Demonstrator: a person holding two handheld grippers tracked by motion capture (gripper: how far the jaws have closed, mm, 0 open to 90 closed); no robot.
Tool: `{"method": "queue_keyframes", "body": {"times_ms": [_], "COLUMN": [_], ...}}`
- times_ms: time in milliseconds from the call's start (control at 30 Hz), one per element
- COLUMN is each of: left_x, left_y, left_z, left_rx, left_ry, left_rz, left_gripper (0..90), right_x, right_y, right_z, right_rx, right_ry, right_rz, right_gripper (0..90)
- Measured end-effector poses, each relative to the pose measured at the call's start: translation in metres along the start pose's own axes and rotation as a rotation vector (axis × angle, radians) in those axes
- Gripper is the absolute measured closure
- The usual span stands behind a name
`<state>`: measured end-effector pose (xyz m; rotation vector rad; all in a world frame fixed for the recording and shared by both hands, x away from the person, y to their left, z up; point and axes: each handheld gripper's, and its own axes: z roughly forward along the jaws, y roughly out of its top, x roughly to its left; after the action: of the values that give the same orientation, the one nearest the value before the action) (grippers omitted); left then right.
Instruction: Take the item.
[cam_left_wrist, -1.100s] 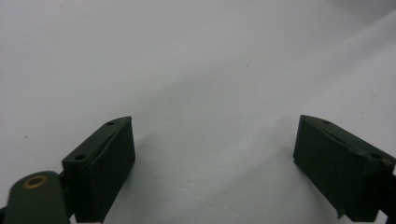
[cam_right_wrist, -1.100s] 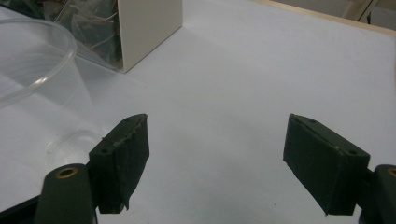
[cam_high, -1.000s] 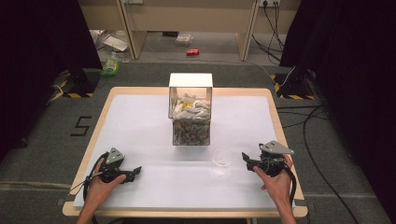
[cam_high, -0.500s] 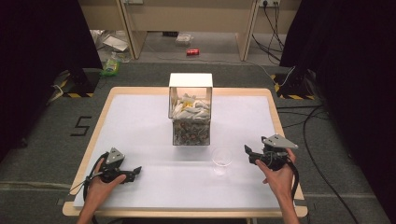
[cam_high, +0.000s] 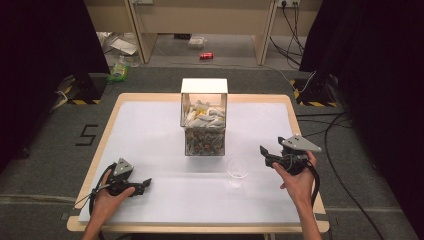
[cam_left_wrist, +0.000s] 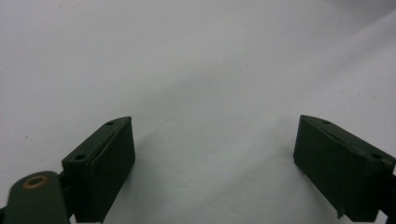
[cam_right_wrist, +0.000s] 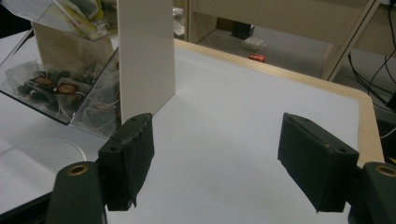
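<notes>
Glassware is the concern here: the small clear glass cup (cam_high: 238, 168), standing upright on the white surface (cam_high: 150, 130) just in front of the clear two-tier box of tea bags (cam_high: 204, 125) and nearest the right hand-held gripper (cam_high: 263, 150), is probably going to handle as light, stiff, slippery and breakable. Taking it across the wall a little below the rim, with gentle pressure, looks the safest hold, since a pinch on the thin lip could tip or chip it. It is looking almost invisible against the white, a faint round outline with a bright rim; in the right gripper view part of its rim (cam_right_wrist: 42, 148) is showing at lower left. The right hand-held gripper is hovering spread and empty, its jaws having just been narrowing slightly with nothing between them. The left hand-held gripper (cam_high: 142, 184) is resting spread wide over bare surface, well apart from the cup.
</notes>
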<state>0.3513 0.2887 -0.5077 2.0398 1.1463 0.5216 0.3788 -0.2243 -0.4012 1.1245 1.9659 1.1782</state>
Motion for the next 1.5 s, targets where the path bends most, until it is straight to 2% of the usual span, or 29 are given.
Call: {"method": "queue_keyframes", "body": {"times_ms": [733,1500], "left_x": [0.0,0.0], "left_y": [0.0,0.0], "left_z": [0.0,0.0], "left_rx": [0.0,-0.001], "left_ry": [-0.002,-0.002], "left_rz": [-0.004,-0.004], "left_gripper": [12.0,12.0], "right_x": [0.02,0.037], "right_y": [0.032,0.053], "right_z": [0.005,0.004], "right_rx": [-0.064,-0.115], "right_ry": [0.067,0.108], "right_rz": [-0.006,-0.031], "right_gripper": [29.8,32.9]}}
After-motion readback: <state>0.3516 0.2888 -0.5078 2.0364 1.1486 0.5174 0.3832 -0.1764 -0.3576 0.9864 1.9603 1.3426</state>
